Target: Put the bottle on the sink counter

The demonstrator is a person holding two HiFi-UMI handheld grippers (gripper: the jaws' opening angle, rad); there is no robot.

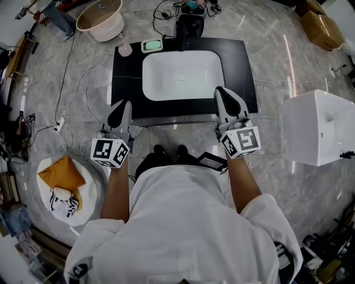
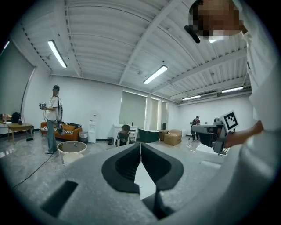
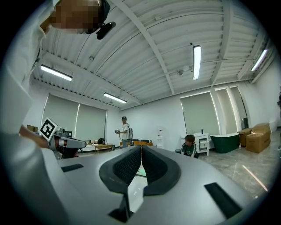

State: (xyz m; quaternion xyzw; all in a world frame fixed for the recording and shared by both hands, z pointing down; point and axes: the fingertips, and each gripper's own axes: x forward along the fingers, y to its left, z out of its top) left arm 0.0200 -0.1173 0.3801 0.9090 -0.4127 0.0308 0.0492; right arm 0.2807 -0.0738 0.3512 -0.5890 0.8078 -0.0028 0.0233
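The black sink counter (image 1: pixel 125 83) with its white basin (image 1: pixel 183 75) stands in front of me in the head view. A small pale bottle (image 1: pixel 125 49) stands upright at the counter's far left corner, beside a green soap dish (image 1: pixel 151 45). My left gripper (image 1: pixel 121 109) hovers at the counter's near left edge, shut and empty. My right gripper (image 1: pixel 223 94) is over the near right rim of the basin, also shut and empty. Both gripper views point up at the room; the left gripper (image 2: pixel 140 146) and right gripper (image 3: pixel 141 148) show their jaws meeting with nothing between them.
A beige tub (image 1: pixel 100 16) sits on the floor beyond the counter's left corner. A white box (image 1: pixel 319 127) stands at the right. A round white surface with an orange cloth (image 1: pixel 61 175) lies at the left. Cables (image 1: pixel 75 94) trail over the floor. Other people stand far off.
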